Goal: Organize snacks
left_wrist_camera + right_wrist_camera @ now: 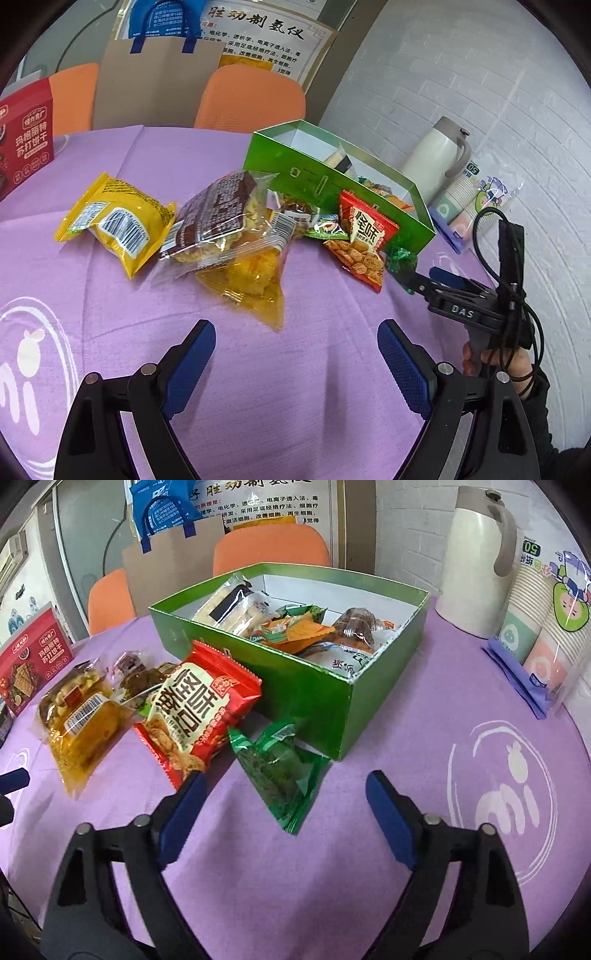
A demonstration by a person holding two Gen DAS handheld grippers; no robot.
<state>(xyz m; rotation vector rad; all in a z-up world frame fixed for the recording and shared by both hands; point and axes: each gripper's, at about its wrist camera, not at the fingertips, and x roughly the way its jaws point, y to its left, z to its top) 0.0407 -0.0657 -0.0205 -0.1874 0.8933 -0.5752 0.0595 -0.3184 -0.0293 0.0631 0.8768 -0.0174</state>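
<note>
A green box (325, 698) holding several snack packets stands on the purple tablecloth; it also shows in the left wrist view (295, 173). Loose snacks lie beside it: a yellow packet (114, 221), a brown-label clear packet (218, 214), an orange-yellow clear packet (255, 280), a red bean packet (199, 709) and a green packet (280, 771). My right gripper (284, 794) is open, its fingers either side of the green packet's near end, just above the cloth. My left gripper (295, 347) is open and empty, short of the orange-yellow packet.
A cream thermos (476, 554) and a sleeve of paper cups (543, 627) stand right of the box. A red biscuit box (22, 144) is at the far left. Orange chairs (251, 99) and a paper bag (155, 77) stand behind the table.
</note>
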